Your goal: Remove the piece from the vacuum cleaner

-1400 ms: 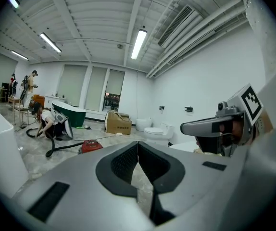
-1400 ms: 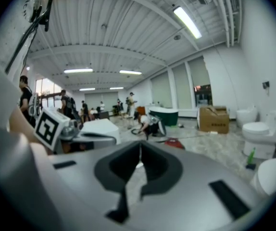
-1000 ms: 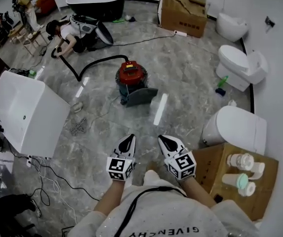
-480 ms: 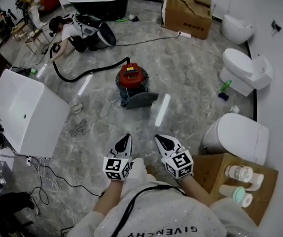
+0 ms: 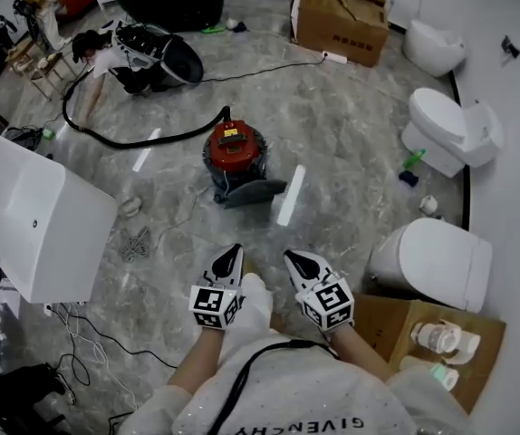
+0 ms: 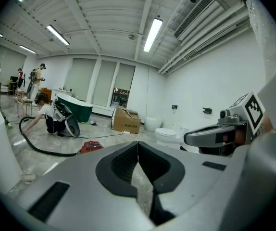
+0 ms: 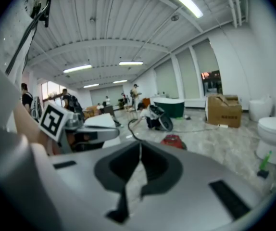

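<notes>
Claws clenched on nothing: holds left claw (image 5: 233, 254) and right claw (image 5: 294, 257) side by side, aimed at red vacuum cleaner (image 5: 235, 149) well ahead on the floor (image 5: 351, 143), probably readying to reach it.

Vacuum cleaner (image 5: 235, 148) on floor (image 5: 351, 143), straight ahead, well apart from my left gripper (image 5: 233, 255) and right gripper (image 5: 296, 259), held side by side. Hose (image 5: 133, 140) trails from it to far left. Toilet (image 5: 434, 263) right of me. Cardboard box (image 5: 340, 14) far behind vacuum cleaner. Large boxy unit (image 5: 38, 217) at my left.
</notes>
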Tool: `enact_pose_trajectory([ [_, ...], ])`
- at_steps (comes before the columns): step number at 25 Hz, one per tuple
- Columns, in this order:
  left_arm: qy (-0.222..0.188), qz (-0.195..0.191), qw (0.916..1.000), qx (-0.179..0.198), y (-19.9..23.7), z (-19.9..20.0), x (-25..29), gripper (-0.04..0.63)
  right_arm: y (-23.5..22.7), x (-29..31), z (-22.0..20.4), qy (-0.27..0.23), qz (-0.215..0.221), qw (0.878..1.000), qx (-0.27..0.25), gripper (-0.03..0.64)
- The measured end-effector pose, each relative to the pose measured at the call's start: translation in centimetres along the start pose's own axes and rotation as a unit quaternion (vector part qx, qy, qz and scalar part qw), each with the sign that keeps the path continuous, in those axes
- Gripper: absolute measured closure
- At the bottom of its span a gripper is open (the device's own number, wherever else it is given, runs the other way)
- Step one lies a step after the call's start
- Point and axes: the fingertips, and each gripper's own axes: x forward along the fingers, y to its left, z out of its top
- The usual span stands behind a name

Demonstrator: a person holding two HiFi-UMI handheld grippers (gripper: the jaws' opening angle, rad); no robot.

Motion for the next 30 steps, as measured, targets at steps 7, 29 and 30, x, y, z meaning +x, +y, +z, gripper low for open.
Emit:
enact_pose_trajectory([
  [7,0.01,-0.013,0.9998,0.01,3.6,2.1,5.2,0.572,-2.8,5.9,2.1,0.012,0.014,1.0,0.007,0.601],
  [29,0.038,-0.018,0.9991,-0.005,12.2,2.3,13.4,0.572,-7.3,17.5,5.6,0.048,0.03,0.998,-0.008,0.601],
  [30,0.041,-0.019,0.999,-0.008,12.1,2.1,13.6,0.572,-7.2,17.6,5.5,0.051,0.033,0.998,-0.01,0.601],
])
